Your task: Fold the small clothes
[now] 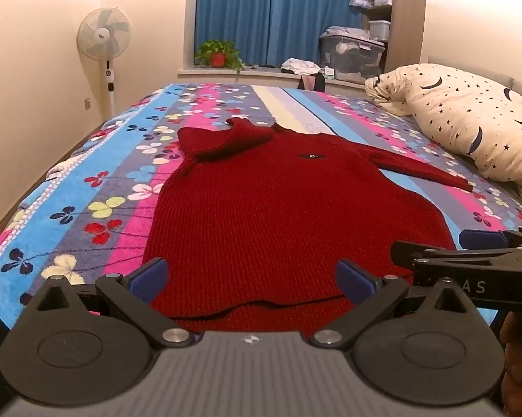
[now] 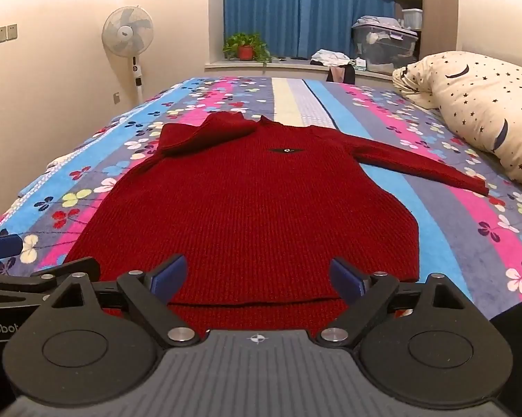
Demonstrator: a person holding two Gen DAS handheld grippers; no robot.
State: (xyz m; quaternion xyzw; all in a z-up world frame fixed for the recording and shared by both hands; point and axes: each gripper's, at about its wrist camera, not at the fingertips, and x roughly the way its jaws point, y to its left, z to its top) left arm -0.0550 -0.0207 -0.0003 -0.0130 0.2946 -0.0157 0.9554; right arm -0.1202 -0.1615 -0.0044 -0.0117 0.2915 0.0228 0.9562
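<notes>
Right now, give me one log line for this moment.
left gripper: open, over hem | right gripper: open, over hem | red sweater: flat on bedspread, one sleeve folded in, other sleeve out

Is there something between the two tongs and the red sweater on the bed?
Nothing visible. Both the left tongs and right tongs are open just above the hem of the red sweater, which lies on the bedspread.

A dark red ribbed-knit sweater (image 1: 278,205) lies on a bedspread (image 1: 97,180) striped blue, pink and grey with clover flowers. The cream pillow (image 1: 469,121) has navy stars and moons. The curtains (image 1: 278,10) are blue.
</notes>
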